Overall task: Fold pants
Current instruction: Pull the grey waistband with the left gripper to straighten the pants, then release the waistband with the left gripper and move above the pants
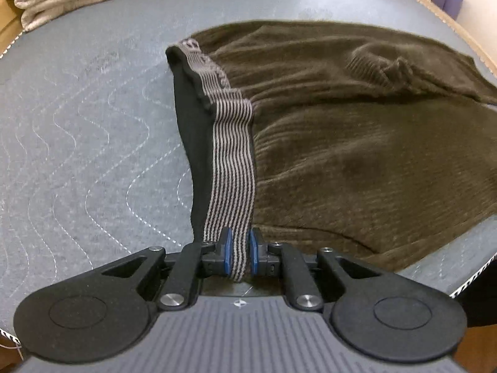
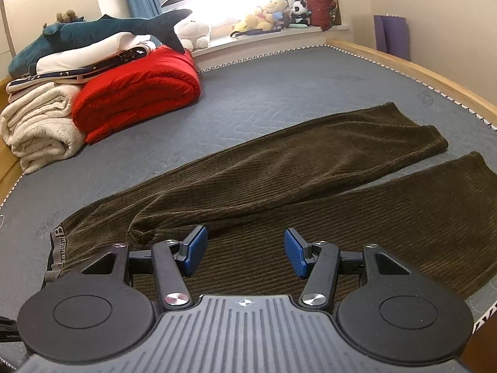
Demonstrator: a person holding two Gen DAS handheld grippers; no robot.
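Dark brown corduroy pants (image 2: 279, 171) lie spread on a grey quilted mattress (image 2: 279, 87), both legs stretching away to the right. In the left wrist view the pants (image 1: 357, 143) fill the right half, and their striped elastic waistband (image 1: 233, 168) is pulled up toward me. My left gripper (image 1: 240, 250) is shut on that waistband near the mattress's front edge. My right gripper (image 2: 245, 250) is open and empty, hovering just above the seat of the pants, near the crotch fold.
A folded cream blanket (image 2: 40, 127), a red blanket (image 2: 139, 90) and a stack of bedding with a plush shark (image 2: 102, 28) sit at the far left. Soft toys (image 2: 270, 12) line the window sill. The mattress's wooden edge (image 2: 419, 71) runs at right.
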